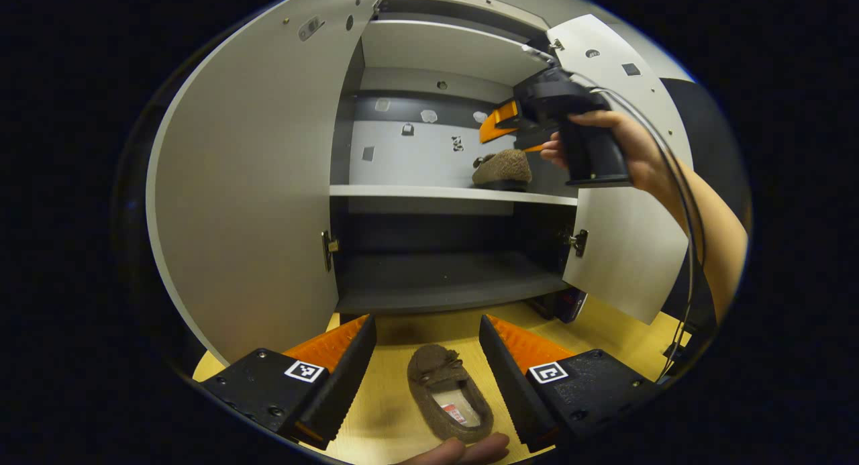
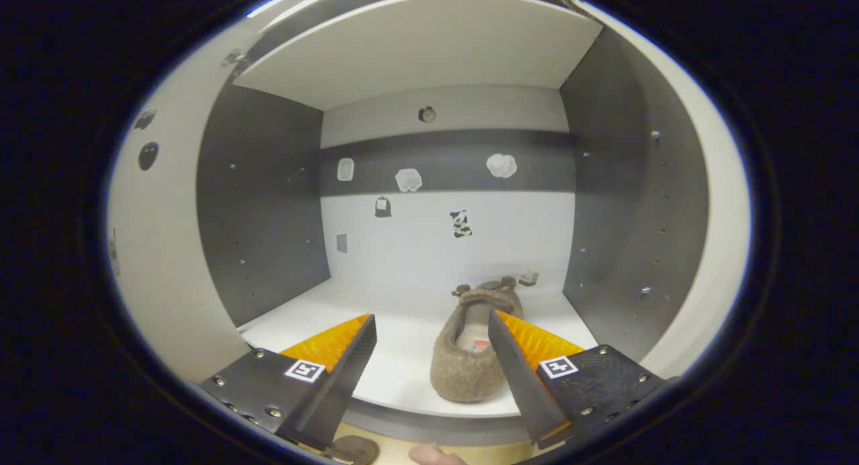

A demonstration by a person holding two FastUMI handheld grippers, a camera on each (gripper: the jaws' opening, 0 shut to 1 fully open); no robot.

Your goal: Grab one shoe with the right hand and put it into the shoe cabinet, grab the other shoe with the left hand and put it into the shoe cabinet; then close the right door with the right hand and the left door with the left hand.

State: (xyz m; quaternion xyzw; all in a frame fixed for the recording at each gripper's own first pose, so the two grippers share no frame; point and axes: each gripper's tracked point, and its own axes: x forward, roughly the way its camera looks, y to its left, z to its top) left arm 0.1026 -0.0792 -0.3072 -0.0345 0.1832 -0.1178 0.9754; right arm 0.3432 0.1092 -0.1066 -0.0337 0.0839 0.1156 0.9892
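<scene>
Cabinet shelf (image 2: 376, 337) w/ fuzzy brown shoe (image 2: 466, 357)

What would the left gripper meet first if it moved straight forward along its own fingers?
Most likely the brown shoe on the wooden floor: it lies directly between the open fingers of the left gripper. Beyond it stands the open shoe cabinet; depth is hard to judge in this view.
</scene>
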